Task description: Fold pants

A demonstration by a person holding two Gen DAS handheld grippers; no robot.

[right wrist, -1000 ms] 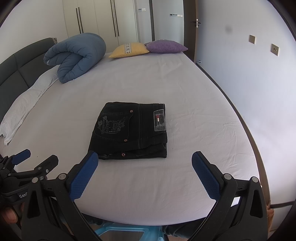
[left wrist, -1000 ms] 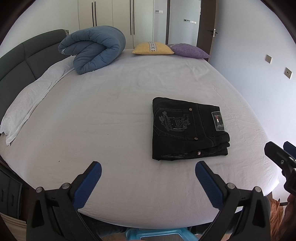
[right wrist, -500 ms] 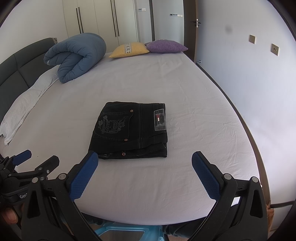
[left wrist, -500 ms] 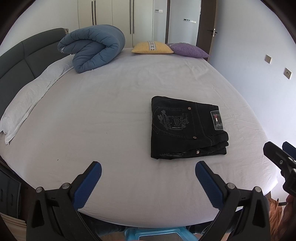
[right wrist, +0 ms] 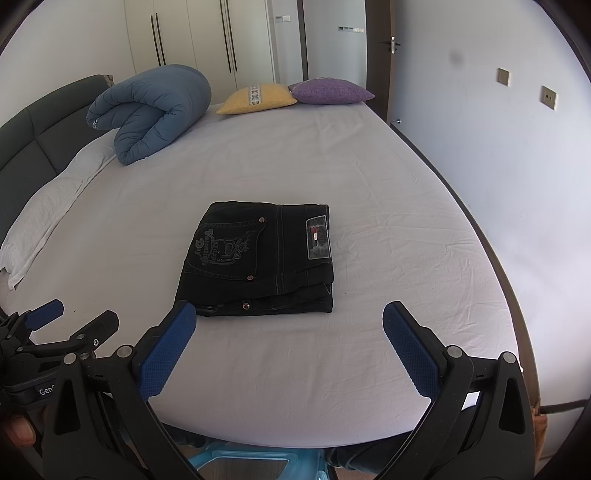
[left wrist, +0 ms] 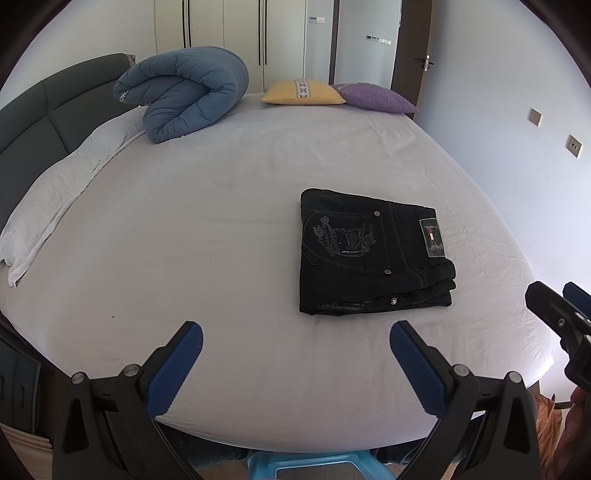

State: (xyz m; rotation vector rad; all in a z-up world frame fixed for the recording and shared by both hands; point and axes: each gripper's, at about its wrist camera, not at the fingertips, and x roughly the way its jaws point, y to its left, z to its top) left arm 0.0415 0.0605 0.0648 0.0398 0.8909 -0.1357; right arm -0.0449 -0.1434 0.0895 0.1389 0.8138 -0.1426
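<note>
A wide bed with a white sheet (left wrist: 221, 221) fills the room, backed by a dark grey padded headboard (left wrist: 40, 110). Behind stand white wardrobe doors with black handles (left wrist: 221, 33), beside a dark brown door (left wrist: 413, 55) and a pale wall with two switch plates (left wrist: 535, 117).

The folded pants (left wrist: 373, 254) are laid on the bed (left wrist: 221, 229), toward its near edge. Behind them, a rolled duvet (left wrist: 188, 90) is set left, with two cushions (left wrist: 303, 92) placed to its right.
</note>
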